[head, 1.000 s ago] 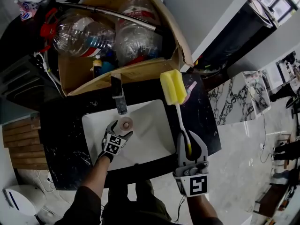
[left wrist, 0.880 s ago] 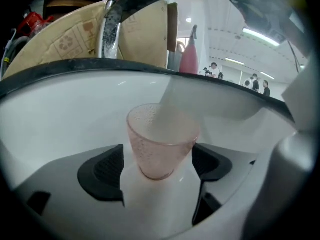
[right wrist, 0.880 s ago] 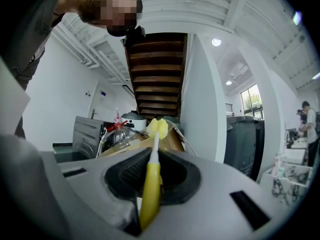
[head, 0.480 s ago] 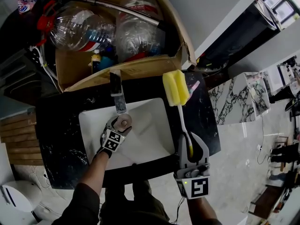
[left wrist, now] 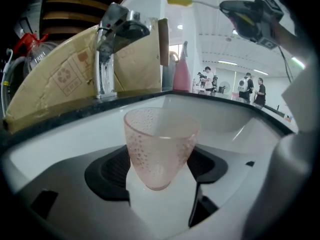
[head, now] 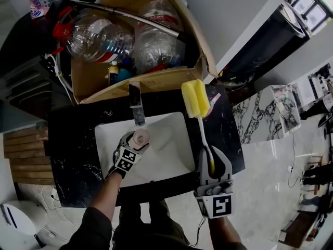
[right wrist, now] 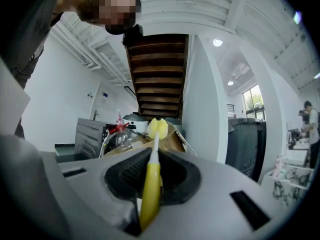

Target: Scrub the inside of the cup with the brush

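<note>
A: Two grippers, one cup, one brush on the list. Left side first?

B: Left gripper (head: 136,139): jaws have just been closing and are clamped on the cup (left wrist: 161,146), one dark pad against each side. Cup: pink, translucent, dimpled wall, upright with its mouth up.

A: Location of the cup?

B: Over the white sink (head: 169,163), just in front of the faucet (head: 136,108). Whether its base touches the basin, I cannot tell.

A: Right side?

B: Right gripper (head: 211,160): closed on the brush (right wrist: 150,184), holding it by the yellow lower handle. The stem runs straight out along the jaws to a yellow sponge head (head: 194,97).

A: Position of that head?

B: Above the black counter (head: 73,145) at the sink's far right corner, well apart from the cup and outside it.

A: Other stock in view?

B: One cardboard box (head: 156,79) behind the faucet, holding clear plastic bottles (head: 96,38).
</note>
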Demonstrator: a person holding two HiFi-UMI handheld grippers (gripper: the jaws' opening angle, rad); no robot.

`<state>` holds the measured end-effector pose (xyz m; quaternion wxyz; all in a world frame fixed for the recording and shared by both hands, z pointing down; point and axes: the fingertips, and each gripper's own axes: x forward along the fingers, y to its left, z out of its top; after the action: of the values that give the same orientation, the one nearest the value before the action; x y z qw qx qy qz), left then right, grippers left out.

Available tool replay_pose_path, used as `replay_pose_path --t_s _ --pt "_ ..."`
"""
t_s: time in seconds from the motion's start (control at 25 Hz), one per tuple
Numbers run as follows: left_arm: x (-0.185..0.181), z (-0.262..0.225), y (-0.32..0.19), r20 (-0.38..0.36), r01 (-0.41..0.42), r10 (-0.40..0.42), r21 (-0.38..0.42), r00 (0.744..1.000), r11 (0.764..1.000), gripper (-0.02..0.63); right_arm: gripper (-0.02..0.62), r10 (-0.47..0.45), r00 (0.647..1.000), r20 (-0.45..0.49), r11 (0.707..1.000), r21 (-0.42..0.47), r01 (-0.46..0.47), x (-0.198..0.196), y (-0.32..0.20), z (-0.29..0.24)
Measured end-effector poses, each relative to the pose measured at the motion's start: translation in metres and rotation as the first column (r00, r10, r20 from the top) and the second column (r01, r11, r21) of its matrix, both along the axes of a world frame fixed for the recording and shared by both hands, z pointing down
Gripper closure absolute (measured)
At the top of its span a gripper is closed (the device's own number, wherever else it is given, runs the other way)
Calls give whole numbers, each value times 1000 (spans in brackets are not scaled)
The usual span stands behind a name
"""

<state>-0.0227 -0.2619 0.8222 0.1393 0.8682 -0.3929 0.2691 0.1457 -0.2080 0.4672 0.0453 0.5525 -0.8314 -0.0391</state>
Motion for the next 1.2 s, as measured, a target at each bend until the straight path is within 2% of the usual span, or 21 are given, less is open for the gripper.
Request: replay_pose_path --t_s 0.24,0.56,0.84,1.04,1.2 --pt "-13 -28 11 2 -4 4 17 1000 1000 253 557 -4 1000 1 1000 16 4 -1 10 -17" --pt "-35 -81 33 47 -11 10 19 999 1000 255 557 -27 1000 -1 999 31 27 -6 28 -46" --pt "-45 -150 36 66 -45 38 104 997 994 255 557 -49 999 -7 997 65 49 -10 45 -74" --pt "-45 -205 32 78 -61 47 187 996 980 255 557 -67 998 -18 994 82 68 -11 55 -92" --pt "-40 -239 32 90 -86 68 220 994 972 255 557 -73 997 -22 994 85 74 -9 59 -103"
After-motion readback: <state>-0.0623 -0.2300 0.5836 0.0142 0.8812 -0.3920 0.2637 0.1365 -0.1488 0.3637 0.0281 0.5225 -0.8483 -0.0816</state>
